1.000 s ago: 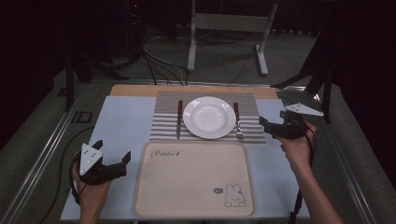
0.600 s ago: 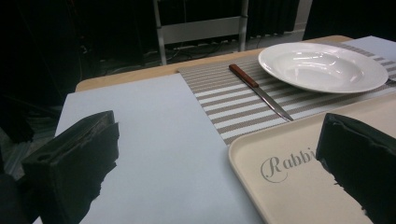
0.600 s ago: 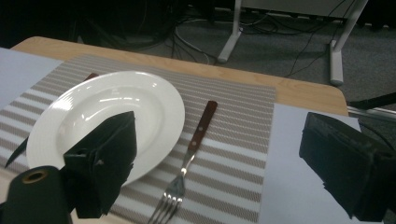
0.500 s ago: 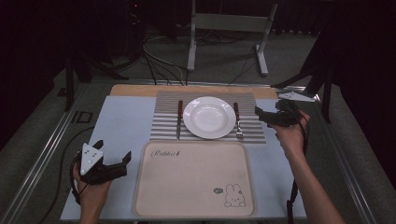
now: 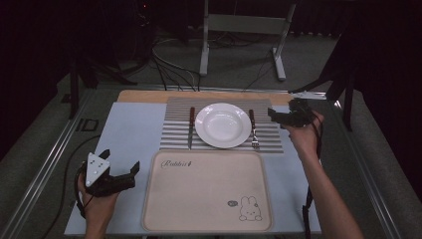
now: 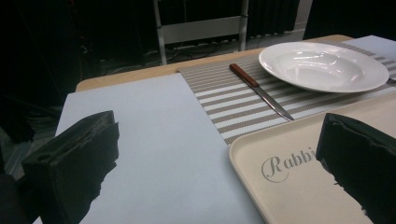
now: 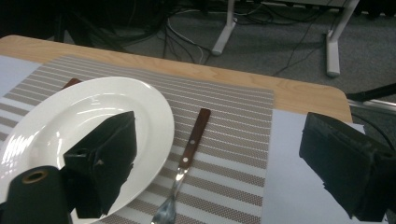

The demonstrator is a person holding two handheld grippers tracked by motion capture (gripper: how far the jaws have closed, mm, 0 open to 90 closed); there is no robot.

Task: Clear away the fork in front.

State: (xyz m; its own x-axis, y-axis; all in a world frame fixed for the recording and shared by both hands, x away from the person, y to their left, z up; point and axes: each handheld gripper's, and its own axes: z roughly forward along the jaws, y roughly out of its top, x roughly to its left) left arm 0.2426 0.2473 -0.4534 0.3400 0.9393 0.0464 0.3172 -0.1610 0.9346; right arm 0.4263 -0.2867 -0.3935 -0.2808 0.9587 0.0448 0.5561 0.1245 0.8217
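Right tongs [image 5: 276, 115] wide open, holding nothing, above fork [image 7: 183, 175] near placemat's [image 5: 268, 141] right edge. Left tongs [image 5: 130, 174] wide open, holding nothing, beside tray's [image 5: 199, 199] left edge.

I see a glossy white ceramic-looking plate [image 5: 223, 124] on a woven striped mat [image 5: 268, 142] — matt, ribbed. Right of the plate, the fork [image 7: 183, 172] has a brown wooden handle and shiny metal tines. Near it, the cream tray [image 5: 199, 199] looks smooth, matt plastic.

Fork [image 7: 184, 175] with brown handle lies flat on striped placemat [image 7: 233, 135]; just beside white plate [image 7: 84, 126].
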